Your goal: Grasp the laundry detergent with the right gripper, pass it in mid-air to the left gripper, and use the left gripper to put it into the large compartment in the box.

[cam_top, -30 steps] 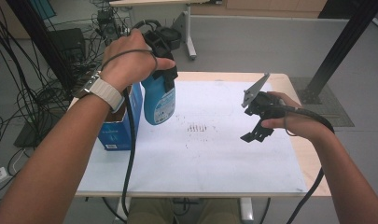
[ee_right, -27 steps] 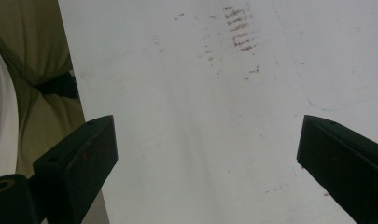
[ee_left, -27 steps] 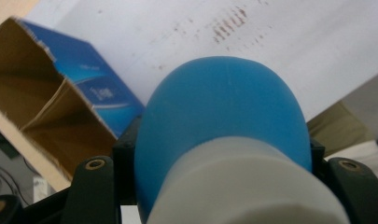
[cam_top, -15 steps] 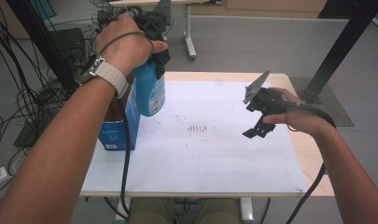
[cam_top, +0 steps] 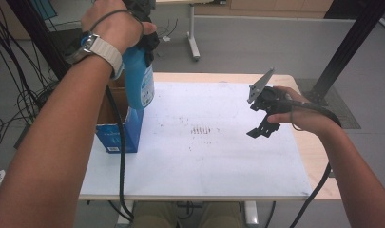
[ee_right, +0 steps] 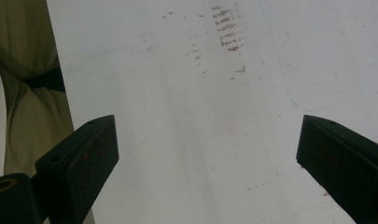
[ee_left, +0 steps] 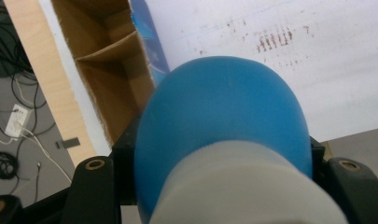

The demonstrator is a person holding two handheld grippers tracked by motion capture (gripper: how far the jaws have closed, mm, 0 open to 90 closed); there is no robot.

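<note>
Flanking blue bottle (cam_top: 139, 80): open box (cam_top: 115, 124).

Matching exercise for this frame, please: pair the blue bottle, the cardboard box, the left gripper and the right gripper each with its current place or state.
Things:
1. blue bottle
2. cardboard box
3. left gripper
4. right gripper

States:
A. jaws open over the white sheet
B. stands at the table's left edge, top open
C. clamped on the bottle's top
D. held in the air above the box

Pairs: 1-D, 2-B, 3-C, 4-A
</note>
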